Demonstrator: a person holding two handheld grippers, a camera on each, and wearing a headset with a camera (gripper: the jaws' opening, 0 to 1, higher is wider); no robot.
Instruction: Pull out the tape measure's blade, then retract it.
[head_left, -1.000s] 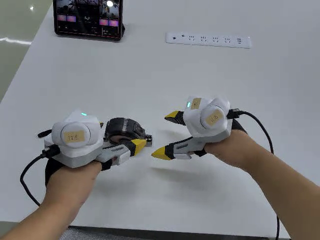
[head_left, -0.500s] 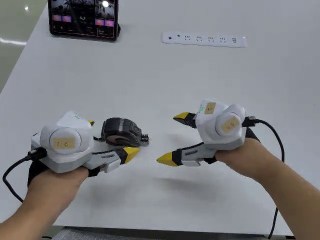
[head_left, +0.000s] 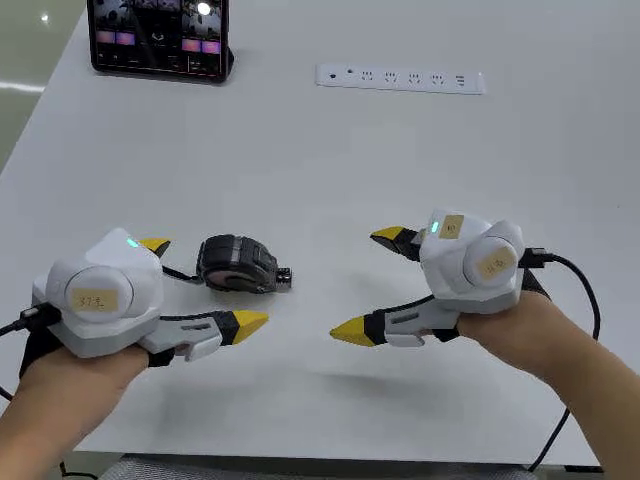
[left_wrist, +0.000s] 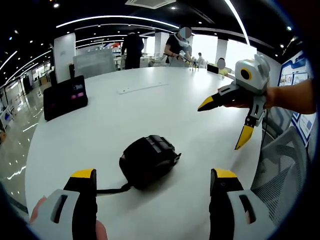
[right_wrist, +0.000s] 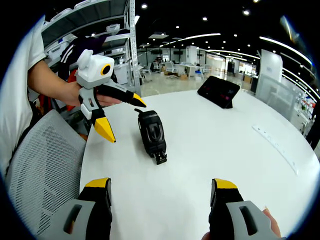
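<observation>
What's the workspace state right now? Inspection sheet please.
Surface: white table, bare except for the items below.
Job's things: black tape measure on the table, no blade visibly out; its wrist strap trails towards the left tongs.
Clutter: tablet on a stand and power strip, both at the far side.
Grippers: left tongs open, empty; right tongs open, empty; both clear of the tape measure.
Cables: black cable off the right tongs; another off the left.
Surroundings: mesh chair, shelving rack, people across an open office.
</observation>
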